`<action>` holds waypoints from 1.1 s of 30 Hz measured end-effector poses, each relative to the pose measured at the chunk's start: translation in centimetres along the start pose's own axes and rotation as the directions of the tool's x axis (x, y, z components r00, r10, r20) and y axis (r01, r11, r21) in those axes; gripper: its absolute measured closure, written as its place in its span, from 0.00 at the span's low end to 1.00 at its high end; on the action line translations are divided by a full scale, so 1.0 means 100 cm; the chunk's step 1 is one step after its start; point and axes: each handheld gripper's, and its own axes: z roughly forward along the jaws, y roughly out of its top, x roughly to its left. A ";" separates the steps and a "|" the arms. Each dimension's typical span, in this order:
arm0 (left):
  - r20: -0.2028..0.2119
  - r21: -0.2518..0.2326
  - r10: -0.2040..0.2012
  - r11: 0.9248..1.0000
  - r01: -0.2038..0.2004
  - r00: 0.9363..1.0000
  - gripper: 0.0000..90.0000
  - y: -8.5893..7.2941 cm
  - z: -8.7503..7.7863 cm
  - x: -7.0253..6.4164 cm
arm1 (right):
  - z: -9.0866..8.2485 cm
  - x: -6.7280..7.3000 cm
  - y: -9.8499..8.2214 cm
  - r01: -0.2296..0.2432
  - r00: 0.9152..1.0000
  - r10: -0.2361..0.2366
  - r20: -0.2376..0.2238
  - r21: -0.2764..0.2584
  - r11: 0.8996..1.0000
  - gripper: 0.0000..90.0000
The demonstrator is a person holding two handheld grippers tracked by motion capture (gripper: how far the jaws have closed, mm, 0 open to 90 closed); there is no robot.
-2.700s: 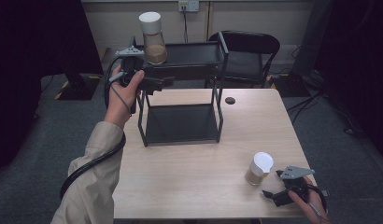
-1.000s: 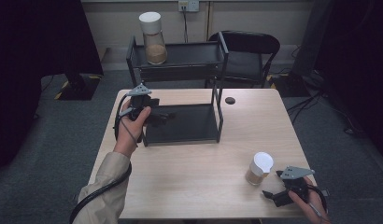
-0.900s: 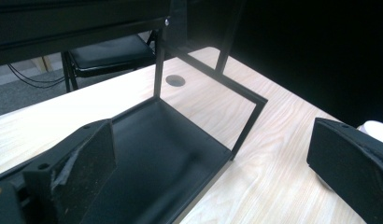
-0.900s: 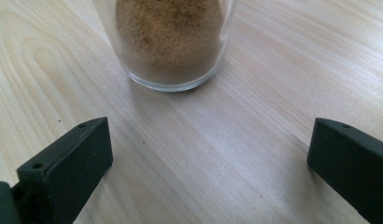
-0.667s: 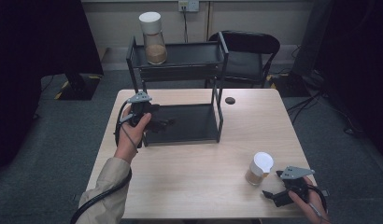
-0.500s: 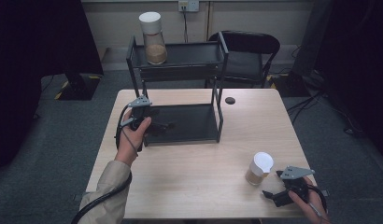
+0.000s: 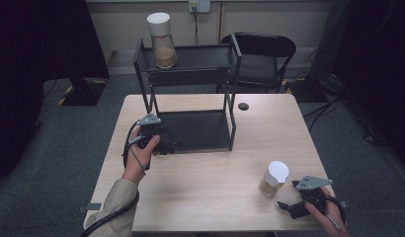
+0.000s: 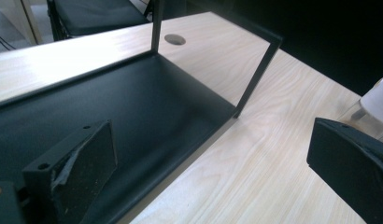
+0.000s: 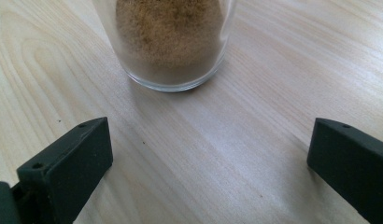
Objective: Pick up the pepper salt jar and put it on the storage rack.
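Black rack [image 7: 190, 129] on the surface [image 7: 215, 197]: left tongs [image 7: 173, 146] released beside it, right tongs [image 7: 288, 199] released well apart.

Your left gripper [image 7: 163, 146] is black with a grey top plate; its jaws stand apart over the black shelf [image 7: 193, 129] of the black rack [image 7: 232, 89]. Your right gripper [image 7: 294, 206] is black, jaws likewise apart. Just ahead of it stands a clear jar [image 7: 274, 177] with a white lid and brown granules. The table [image 7: 215, 187] beneath both is pale wood with fine straight grain. Your sleeve [image 7: 109, 210] is beige.
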 end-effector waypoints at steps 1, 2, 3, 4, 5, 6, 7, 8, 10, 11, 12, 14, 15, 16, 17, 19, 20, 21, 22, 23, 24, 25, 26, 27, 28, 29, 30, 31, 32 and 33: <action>0.001 0.000 -0.002 1.000 0.002 1.000 0.01 -0.002 0.000 0.000 | 0.000 0.000 0.000 0.000 1.000 0.000 0.000 0.000 1.000 0.00; 0.001 0.001 -0.003 1.000 0.003 1.000 0.01 -0.004 0.000 0.001 | 0.000 0.000 0.000 0.000 1.000 0.000 0.000 0.000 1.000 0.00; 0.000 0.002 -0.004 1.000 0.004 1.000 0.01 -0.005 0.001 0.001 | 0.000 0.000 0.000 0.000 1.000 0.000 0.000 0.000 1.000 0.00; 0.001 0.000 -0.007 1.000 0.007 1.000 0.01 -0.007 0.001 0.001 | 0.000 0.000 0.000 0.000 1.000 0.000 0.000 0.000 1.000 0.00; 0.002 0.001 -0.008 1.000 0.008 1.000 0.01 -0.009 0.001 0.001 | 0.000 0.000 0.000 0.000 1.000 0.000 0.000 0.000 1.000 0.00; 0.001 0.007 -0.007 1.000 0.007 1.000 0.01 -0.010 0.001 0.001 | 0.000 0.000 0.000 0.000 1.000 0.000 0.000 0.000 1.000 0.00; 0.000 0.008 -0.003 1.000 0.003 1.000 0.01 -0.012 0.002 0.001 | 0.000 0.000 0.000 0.000 1.000 0.000 0.000 0.000 1.000 0.00; 0.002 0.010 -0.005 1.000 0.005 1.000 0.01 -0.014 0.002 0.001 | 0.000 0.000 0.000 0.000 1.000 0.000 0.000 0.000 1.000 0.00; 0.003 0.017 -0.004 1.000 0.004 1.000 0.01 -0.017 0.003 0.001 | 0.000 0.000 0.000 0.000 1.000 0.000 0.000 0.000 1.000 0.00; 0.005 0.017 -0.005 1.000 0.005 1.000 0.01 -0.019 0.003 0.002 | 0.000 0.000 0.000 0.000 1.000 0.000 0.000 0.000 1.000 0.00; 0.006 0.015 -0.007 1.000 0.007 1.000 0.01 -0.021 0.004 0.002 | 0.000 0.000 0.000 0.000 1.000 0.000 0.000 0.000 1.000 0.00; 0.005 0.023 -0.004 1.000 0.004 1.000 0.01 -0.024 0.004 0.002 | 0.000 0.000 0.000 0.000 1.000 0.000 0.000 0.000 1.000 0.00; 0.004 0.026 -0.005 1.000 0.005 1.000 0.01 -0.026 0.004 0.002 | 0.000 0.000 0.000 0.000 1.000 0.000 0.000 0.000 1.000 0.00; 0.004 0.029 -0.006 1.000 0.006 1.000 0.01 -0.028 0.005 0.002 | 0.000 0.000 0.000 0.000 1.000 0.000 0.000 0.000 1.000 0.00; 0.005 0.031 -0.007 1.000 0.007 1.000 0.01 -0.031 0.005 0.003 | 0.000 0.000 0.000 0.000 1.000 0.000 0.000 0.000 1.000 0.00; 0.004 0.039 -0.009 0.999 0.009 1.000 0.01 -0.036 0.005 0.003 | 0.000 0.000 0.000 0.000 1.000 0.000 0.000 0.000 1.000 0.00; 0.003 0.044 -0.011 0.999 0.011 1.000 0.01 -0.038 0.006 0.003 | 0.000 0.000 0.000 0.000 1.000 0.000 0.000 0.000 1.000 0.00; 0.004 0.046 -0.012 0.999 0.012 1.000 0.01 -0.041 0.005 0.004 | 0.000 0.000 0.000 0.000 1.000 0.000 0.000 0.000 1.000 0.00; 0.002 0.050 -0.016 0.999 0.016 1.000 0.01 -0.043 0.005 0.004 | 0.000 0.000 0.000 0.000 1.000 0.000 0.000 0.000 1.000 0.00; -0.002 0.056 -0.013 0.998 0.013 1.000 0.01 -0.045 0.005 0.004 | 0.000 0.000 0.000 0.000 1.000 0.000 0.000 0.000 1.000 0.00; -0.001 0.054 -0.014 0.998 0.014 1.000 0.01 -0.048 0.005 0.005 | 0.000 0.000 0.000 0.000 1.000 0.000 0.000 0.000 1.000 0.00; 0.000 0.055 -0.020 0.998 0.020 1.000 0.01 -0.050 0.004 0.006 | 0.000 0.000 0.000 0.000 1.000 0.000 0.000 0.000 1.000 0.00; -0.001 0.061 -0.016 0.998 0.016 1.000 0.01 -0.052 0.004 0.006 | 0.000 0.000 0.000 0.000 1.000 0.000 0.000 0.000 1.000 0.00; -0.006 0.066 -0.014 0.998 0.014 1.000 0.01 -0.053 0.003 0.006 | 0.000 0.000 0.000 0.000 1.000 0.000 0.000 0.000 1.000 0.00; -0.007 0.068 -0.017 0.998 0.017 1.000 0.01 -0.055 0.003 0.006 | 0.000 0.000 0.000 0.000 1.000 0.000 0.000 0.000 1.000 0.00; -0.009 0.074 -0.014 0.997 0.015 1.000 0.01 -0.056 0.002 0.007 | 0.000 0.000 0.000 0.000 1.000 0.000 0.000 0.000 1.000 0.00; -0.012 0.077 -0.011 0.997 0.012 1.000 0.01 -0.058 0.001 0.007 | 0.000 0.000 0.000 0.000 1.000 0.000 0.000 0.000 1.000 0.00; -0.012 0.083 -0.009 0.997 0.010 1.000 0.01 -0.060 0.001 0.007 | 0.000 0.000 0.000 0.000 1.000 0.000 0.000 0.000 1.000 0.00; -0.014 0.088 -0.008 0.996 0.010 1.000 0.01 -0.061 0.001 0.007 | 0.000 0.000 0.000 0.000 1.000 0.000 0.000 0.000 1.000 0.00; -0.016 0.093 -0.004 0.996 0.006 1.000 0.01 -0.063 0.000 0.007 | 0.000 0.000 0.000 0.000 1.000 0.000 0.000 0.000 1.000 0.00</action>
